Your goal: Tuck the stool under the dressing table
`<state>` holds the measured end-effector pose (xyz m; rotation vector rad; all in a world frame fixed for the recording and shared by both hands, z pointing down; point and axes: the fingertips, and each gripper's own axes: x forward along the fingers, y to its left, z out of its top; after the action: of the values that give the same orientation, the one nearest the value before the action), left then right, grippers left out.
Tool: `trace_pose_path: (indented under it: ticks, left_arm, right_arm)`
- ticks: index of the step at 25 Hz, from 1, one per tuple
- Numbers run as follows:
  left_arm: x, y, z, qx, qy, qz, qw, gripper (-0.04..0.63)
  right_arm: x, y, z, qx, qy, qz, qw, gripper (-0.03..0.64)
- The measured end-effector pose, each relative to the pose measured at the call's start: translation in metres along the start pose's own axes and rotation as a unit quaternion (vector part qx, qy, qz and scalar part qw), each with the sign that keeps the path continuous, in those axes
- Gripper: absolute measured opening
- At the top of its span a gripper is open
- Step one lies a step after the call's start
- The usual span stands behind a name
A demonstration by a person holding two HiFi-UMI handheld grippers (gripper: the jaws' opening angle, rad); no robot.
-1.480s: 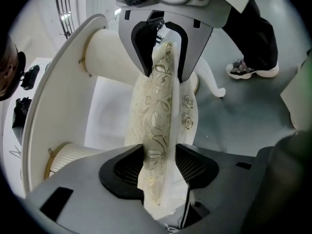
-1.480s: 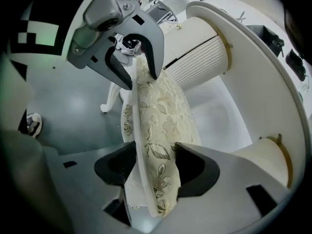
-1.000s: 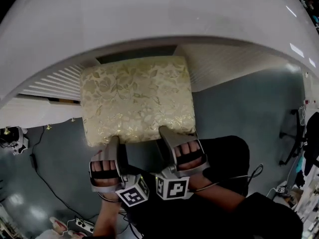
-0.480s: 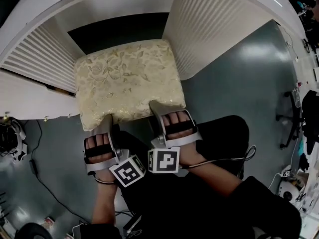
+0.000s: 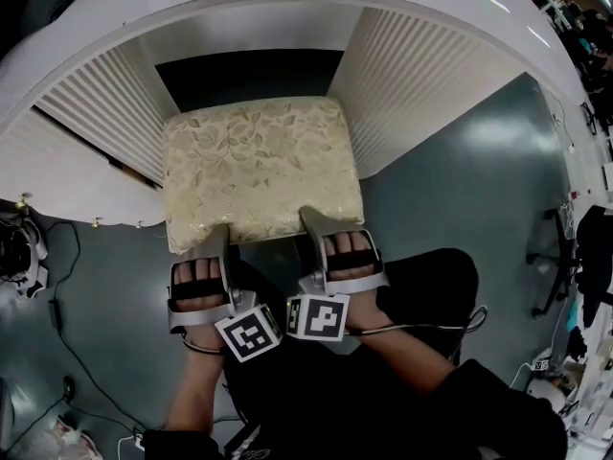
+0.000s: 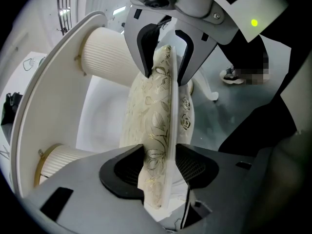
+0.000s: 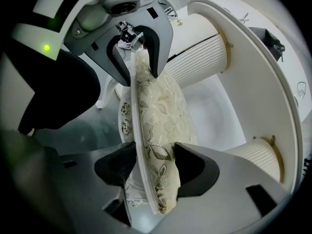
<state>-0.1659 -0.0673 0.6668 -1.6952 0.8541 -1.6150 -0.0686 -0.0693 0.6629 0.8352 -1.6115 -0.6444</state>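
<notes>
The stool (image 5: 259, 171), with a gold floral cushion, stands in the kneehole of the white dressing table (image 5: 287, 8), its far edge at the dark opening between the two fluted pedestals. My left gripper (image 5: 222, 242) is shut on the near left edge of the seat. My right gripper (image 5: 314, 226) is shut on the near right edge. In the left gripper view the seat (image 6: 156, 126) runs edge-on through the left gripper (image 6: 158, 167), pads pressing both faces. The right gripper view shows the seat (image 7: 156, 130) clamped the same way in the right gripper (image 7: 153, 167).
Fluted pedestals flank the stool on the left (image 5: 96, 113) and right (image 5: 412, 75). Cables (image 5: 57, 305) trail over the grey floor at the left. An office chair base (image 5: 565, 247) stands at the far right. My dark-clothed legs (image 5: 421, 295) are just behind the grippers.
The head view has tilted, so more of the kneehole and pedestals shows. Both grippers keep their hold on the seat's near edge, and the stool has not visibly moved.
</notes>
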Motion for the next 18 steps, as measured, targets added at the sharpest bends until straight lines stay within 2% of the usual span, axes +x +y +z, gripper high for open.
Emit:
trace_pose_path:
  ticks: [5,11,18]
  left_arm:
    - [0.013,0.005,0.006,-0.004,-0.011,0.003,0.9999,0.213]
    - [0.014,0.008,0.007,-0.002,-0.015,0.015,0.9998,0.213]
    - [0.014,0.011,0.009,0.001,-0.03,-0.003,0.9996,0.218]
  right_arm:
    - [0.015,-0.009,-0.009,-0.024,0.014,-0.012,1.0,0.229]
    - [0.015,-0.013,-0.008,-0.015,0.008,-0.029,0.999,0.229]
    - [0.012,-0.013,-0.009,-0.006,0.013,-0.044,0.999,0.229]
